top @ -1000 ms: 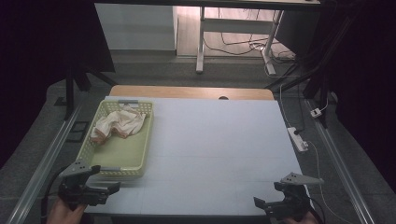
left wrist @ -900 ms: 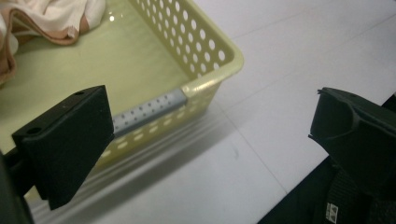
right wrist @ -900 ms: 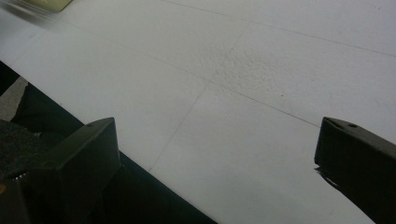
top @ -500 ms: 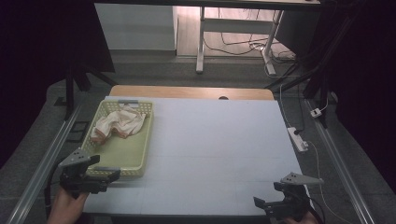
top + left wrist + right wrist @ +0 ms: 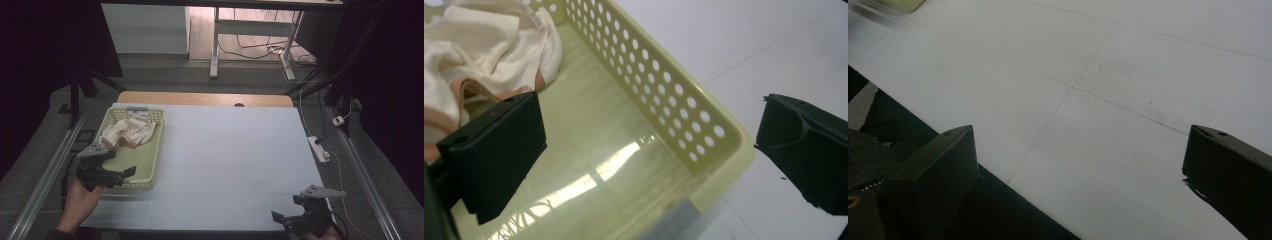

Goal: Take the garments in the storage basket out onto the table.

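Left gripper view reveals basket [image 5: 684,115] perforations — high view blurs them.

A pale worktop [image 5: 235,150] with a wooden far edge stands on grey carpet [image 5: 165,75] in a dim room. Beyond it, light falls on a white desk frame [image 5: 216,40] and tangled cables [image 5: 260,47]. A white power strip [image 5: 319,149] lies at the right, beside a metal rail [image 5: 367,175].
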Tool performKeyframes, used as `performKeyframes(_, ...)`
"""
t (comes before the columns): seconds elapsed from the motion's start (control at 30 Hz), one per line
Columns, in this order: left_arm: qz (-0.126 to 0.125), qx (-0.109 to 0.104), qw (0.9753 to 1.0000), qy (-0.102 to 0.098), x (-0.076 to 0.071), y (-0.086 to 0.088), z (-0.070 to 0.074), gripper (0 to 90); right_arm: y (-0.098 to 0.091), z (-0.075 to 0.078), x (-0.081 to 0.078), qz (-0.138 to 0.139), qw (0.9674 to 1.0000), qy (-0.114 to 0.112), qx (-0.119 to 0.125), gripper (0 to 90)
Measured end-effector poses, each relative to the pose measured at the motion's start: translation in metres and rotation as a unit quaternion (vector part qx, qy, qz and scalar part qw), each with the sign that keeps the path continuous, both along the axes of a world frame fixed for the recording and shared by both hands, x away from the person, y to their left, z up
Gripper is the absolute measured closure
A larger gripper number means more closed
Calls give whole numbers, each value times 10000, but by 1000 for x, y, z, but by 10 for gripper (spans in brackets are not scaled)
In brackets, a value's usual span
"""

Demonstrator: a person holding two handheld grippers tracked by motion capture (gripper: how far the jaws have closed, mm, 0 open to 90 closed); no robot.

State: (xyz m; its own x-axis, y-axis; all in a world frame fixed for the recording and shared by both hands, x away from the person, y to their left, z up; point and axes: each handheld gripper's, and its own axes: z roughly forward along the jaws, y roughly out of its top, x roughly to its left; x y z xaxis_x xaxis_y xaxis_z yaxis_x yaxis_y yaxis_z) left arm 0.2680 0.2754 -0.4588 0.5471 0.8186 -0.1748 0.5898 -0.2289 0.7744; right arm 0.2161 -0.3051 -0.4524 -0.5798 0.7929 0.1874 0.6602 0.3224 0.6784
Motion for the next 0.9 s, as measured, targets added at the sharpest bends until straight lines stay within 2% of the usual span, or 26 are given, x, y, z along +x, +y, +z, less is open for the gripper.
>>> performKeyframes(0.1, -64, -35, 9999, 118, 13, -1, -1, 0, 0, 0, 0, -3, 10000, 5, 1, 14)
performKeyframes(0.23, -44, 121, 9999, 39, 28, -5, -3, 0, 0, 0, 0, -7, 10000, 10, 8, 14)
performKeyframes(0.5, 82, 53, 9999, 82, 48, -4, -3, 0, -1, 0, 1, -4, 10000, 21, 29, 14)
performKeyframes(0.63, 162, -81, 9998, 124, 61, -1, -2, 0, -1, 0, 1, 8, 10000, 32, 33, 14)
performKeyframes(0.9, 195, 5, 9996, 209, 91, 2, -4, 0, -1, -1, 1, 35, 10000, 55, 35, 14)
